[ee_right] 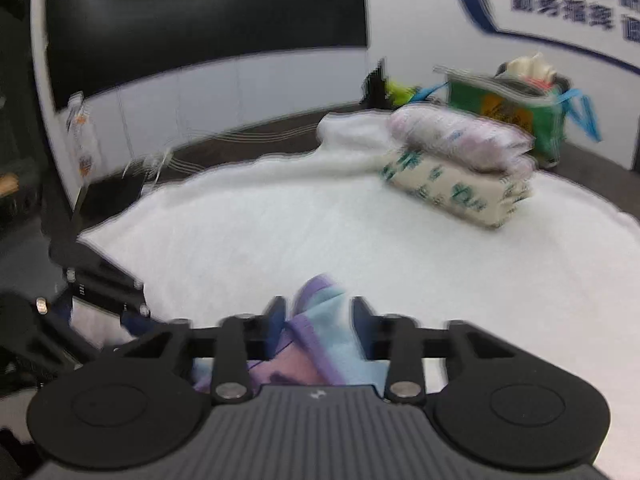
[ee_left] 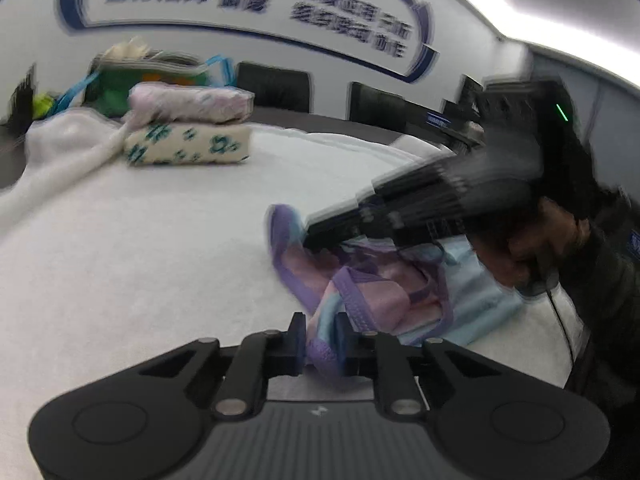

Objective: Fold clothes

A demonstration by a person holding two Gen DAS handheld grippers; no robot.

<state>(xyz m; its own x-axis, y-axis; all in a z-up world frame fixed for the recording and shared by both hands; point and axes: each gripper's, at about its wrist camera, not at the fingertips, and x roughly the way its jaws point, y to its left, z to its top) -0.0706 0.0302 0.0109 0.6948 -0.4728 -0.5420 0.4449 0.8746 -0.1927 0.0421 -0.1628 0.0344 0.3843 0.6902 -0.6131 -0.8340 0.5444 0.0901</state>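
- Left claw (ee_left: 320, 340) is pinching the purple hem of a pastel garment (ee_left: 384, 280), jaws narrow.
- Right claw (ee_right: 320, 320) is gripping same garment (ee_right: 320, 320) w/ cloth bunched btwn fingers.
- Folded stack (ee_left: 188, 128) is sitting well ahead on the white blanket (ee_left: 140, 260).

Left gripper (ee_left: 320, 344) pinches the purple hem of the pastel garment (ee_left: 384, 288) near the bench's (ee_left: 140, 260) front edge; right gripper (ee_left: 320, 236), blurred, presses on it. Two folded bundles (ee_left: 188, 128) sit stacked far back.
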